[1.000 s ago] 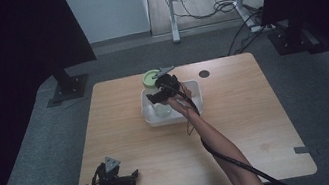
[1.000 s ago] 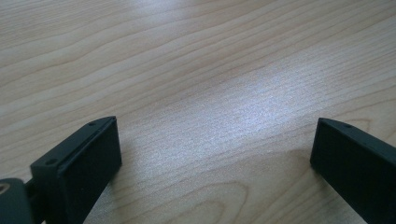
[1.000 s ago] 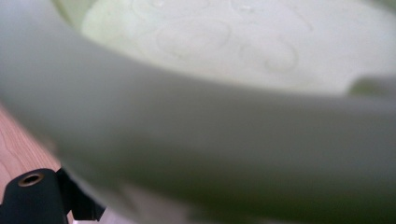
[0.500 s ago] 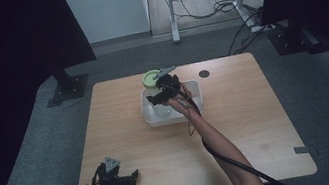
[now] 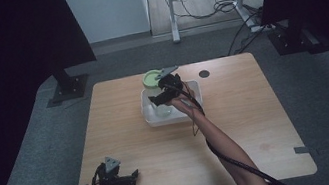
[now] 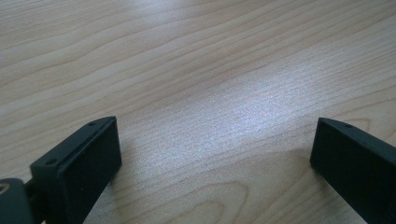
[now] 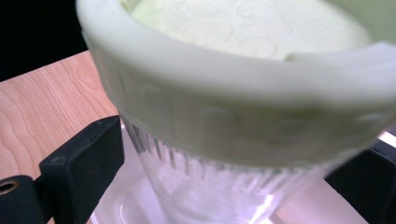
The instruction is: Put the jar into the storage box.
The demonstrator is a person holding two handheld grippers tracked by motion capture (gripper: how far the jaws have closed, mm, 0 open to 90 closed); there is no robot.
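Observation:
A clear ribbed glass jar [image 7: 210, 186] with a pale green lid [image 7: 243, 60] stands upright over the white tray [image 5: 195, 105] at the table's far middle; the lid [image 5: 152, 78] shows above the tray's far-left corner. My right gripper [image 5: 161, 97] reaches in from the right, and its jaws [image 7: 224, 154] press the glass body just under the lid. Whether the jar's base rests on the tray floor is hidden. My left gripper [image 5: 132, 175] lies open near the front left corner, its jaws [image 6: 215, 154] wide apart over bare wood.
A small dark round disc [image 5: 204, 73] sits on the wooden table [image 5: 258, 117] right of the tray. The right gripper's cable [image 5: 234, 159] trails along the forearm toward the front edge. Monitor stands and dark screens flank the table on the grey floor.

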